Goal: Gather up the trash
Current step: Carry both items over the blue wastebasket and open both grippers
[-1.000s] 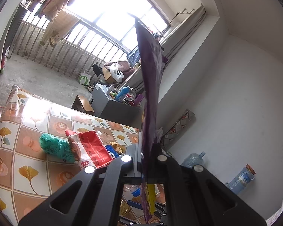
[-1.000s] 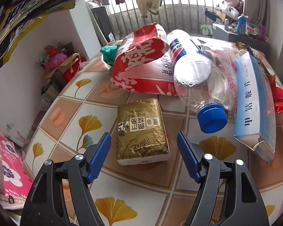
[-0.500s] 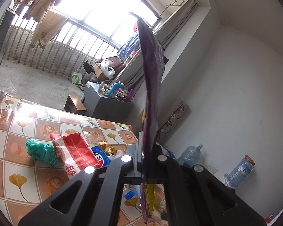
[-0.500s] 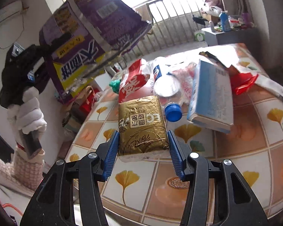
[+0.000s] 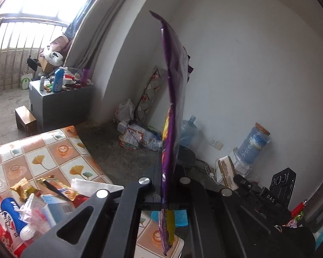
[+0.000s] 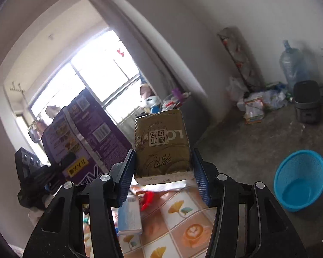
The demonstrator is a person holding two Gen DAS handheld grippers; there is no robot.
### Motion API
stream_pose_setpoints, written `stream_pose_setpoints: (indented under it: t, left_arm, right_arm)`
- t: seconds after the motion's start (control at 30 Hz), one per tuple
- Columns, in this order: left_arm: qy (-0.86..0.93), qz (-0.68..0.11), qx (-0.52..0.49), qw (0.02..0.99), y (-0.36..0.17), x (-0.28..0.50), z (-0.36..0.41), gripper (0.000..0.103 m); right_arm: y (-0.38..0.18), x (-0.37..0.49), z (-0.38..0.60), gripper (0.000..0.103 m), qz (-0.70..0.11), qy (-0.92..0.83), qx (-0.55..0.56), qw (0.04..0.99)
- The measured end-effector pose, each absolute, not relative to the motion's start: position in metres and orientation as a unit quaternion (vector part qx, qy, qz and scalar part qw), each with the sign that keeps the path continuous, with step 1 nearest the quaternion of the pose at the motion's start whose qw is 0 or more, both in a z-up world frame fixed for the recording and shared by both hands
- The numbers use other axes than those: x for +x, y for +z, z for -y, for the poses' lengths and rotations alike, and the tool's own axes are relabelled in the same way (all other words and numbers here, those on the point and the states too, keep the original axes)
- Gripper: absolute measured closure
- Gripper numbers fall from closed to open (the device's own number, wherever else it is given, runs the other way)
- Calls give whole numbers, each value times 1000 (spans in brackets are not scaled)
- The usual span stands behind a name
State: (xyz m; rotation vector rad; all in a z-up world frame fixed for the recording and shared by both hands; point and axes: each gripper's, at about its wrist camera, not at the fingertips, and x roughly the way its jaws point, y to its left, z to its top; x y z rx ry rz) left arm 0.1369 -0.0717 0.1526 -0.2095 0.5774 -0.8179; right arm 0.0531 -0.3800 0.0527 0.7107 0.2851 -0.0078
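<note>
Two pieces of trash had left the table (image 6: 183, 221): the right gripper (image 6: 164, 173), half-open, clamped a gold packet (image 6: 162, 144), the left gripper (image 5: 166, 195) pinched shut on a purple bag (image 5: 174, 99), both swung toward the blue basket (image 6: 300, 180) on the floor at right.

Purple snack bag (image 5: 174, 99): flat, seen edge-on in the left wrist view, standing upright above the tiled table (image 5: 60, 157), its lower end clamped; yellow print shows near the bottom. In the right wrist view its printed back faces the camera, barcode visible.

Gold tissue pack (image 6: 162, 146): rectangular, gold wrapper with a boxed label, white paper showing at its near end, lifted above the table and tilted upward.

Blue mesh basket (image 6: 300, 178): open, upright, on the concrete floor beside the table.

Remaining wrappers, one bottle (image 5: 15, 219) and one blue-white carton (image 6: 129, 217) lie on the table.
</note>
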Motion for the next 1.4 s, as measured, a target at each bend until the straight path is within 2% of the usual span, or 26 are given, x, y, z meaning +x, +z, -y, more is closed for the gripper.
stream_pose_setpoints:
  t: [0.17, 0.37, 0.6, 0.7, 0.73, 0.77, 0.83, 1.07, 1.2, 1.4]
  left_arm:
    - [-420, -376, -21, 826, 113, 175, 217, 103]
    - [-436, -444, 82, 779, 35, 187, 362, 103]
    - [-426, -499, 149, 739, -53, 202, 461, 103]
    - [-425, -513, 155, 729, -82, 211, 487, 102]
    - [-423, -520, 159, 725, -93, 215, 495, 96]
    - [-414, -529, 162, 723, -104, 221, 502, 78]
    - [-393, -542, 162, 725, -120, 229, 508, 62]
    - [-382, -530, 145, 743, -120, 234, 490, 60]
    - [-406, -499, 129, 754, -93, 229, 473, 60]
    - [-440, -445, 85, 775, -28, 216, 429, 51]
  right_arm:
    - [9, 46, 454, 54, -146, -87, 448, 878]
    - [-72, 54, 508, 54, -193, -149, 549, 800]
    - [-160, 57, 557, 53, -208, -183, 648, 709]
    - [-189, 66, 577, 50, -208, -194, 668, 687]
    - [-201, 71, 584, 45, -210, -195, 677, 678]
    - [-213, 73, 589, 38, -213, -193, 688, 667]
    - [-235, 73, 595, 37, -226, -194, 700, 649]
    - [-254, 66, 587, 37, -251, -211, 696, 639]
    - [-245, 75, 585, 37, -258, -210, 673, 661]
    - [-198, 98, 568, 37, -267, -207, 588, 735]
